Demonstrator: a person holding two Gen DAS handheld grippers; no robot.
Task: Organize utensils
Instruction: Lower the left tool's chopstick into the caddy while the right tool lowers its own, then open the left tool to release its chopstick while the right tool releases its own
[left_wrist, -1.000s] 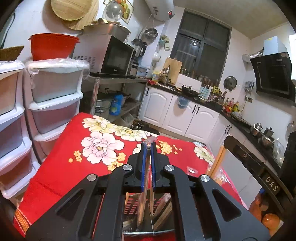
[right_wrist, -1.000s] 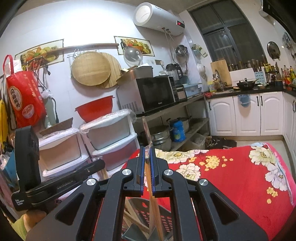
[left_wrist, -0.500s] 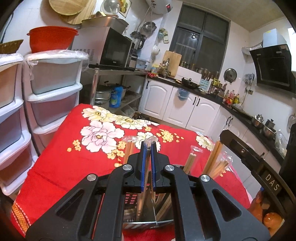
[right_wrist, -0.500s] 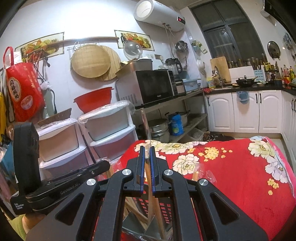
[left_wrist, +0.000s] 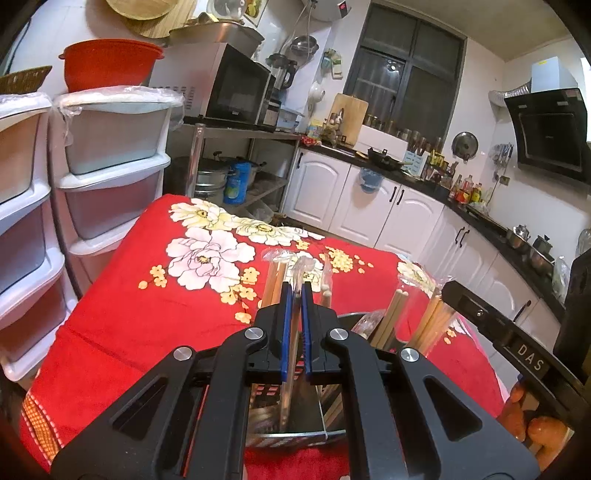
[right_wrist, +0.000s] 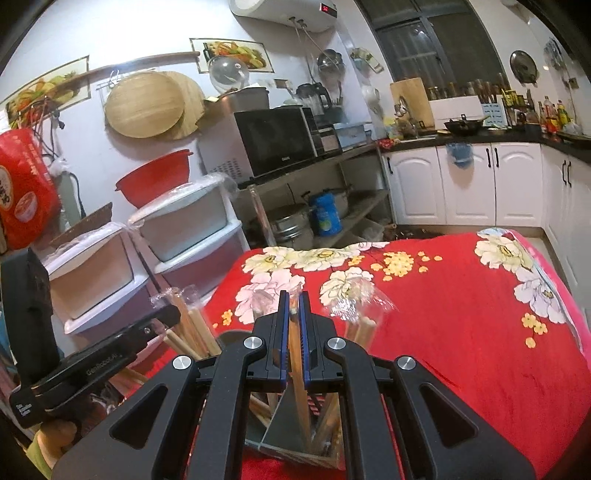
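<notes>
Holding one thin plastic-wrapped pair of wooden chopsticks (left_wrist: 295, 325) upright, the left black gripper with blue pads (left_wrist: 295, 291) has its two fingers squeezed almost together around it. The stick runs straight up and down, from the pads down into the shiny metal utensil holder with dividers (left_wrist: 288, 435) right under the gripper. The right black gripper with blue pads (right_wrist: 293, 299) does the same thing, with its fingers pinched on another wrapped wooden chopstick pair (right_wrist: 299, 384) that also points down into the holder (right_wrist: 280, 432).

So the big thing for the next move is up and down: the holder sits just below both grippers, and both sticks already line up with it. More wrapped chopsticks (left_wrist: 428, 321) stand in the holder nearby, leaning a little. Everything rests on the red cloth with big white flowers (left_wrist: 122, 306).

The stick tips are hidden behind the fingers, so I can't quite tell if they touch the bottom yet. Both hands look about equally close to the holder.
</notes>
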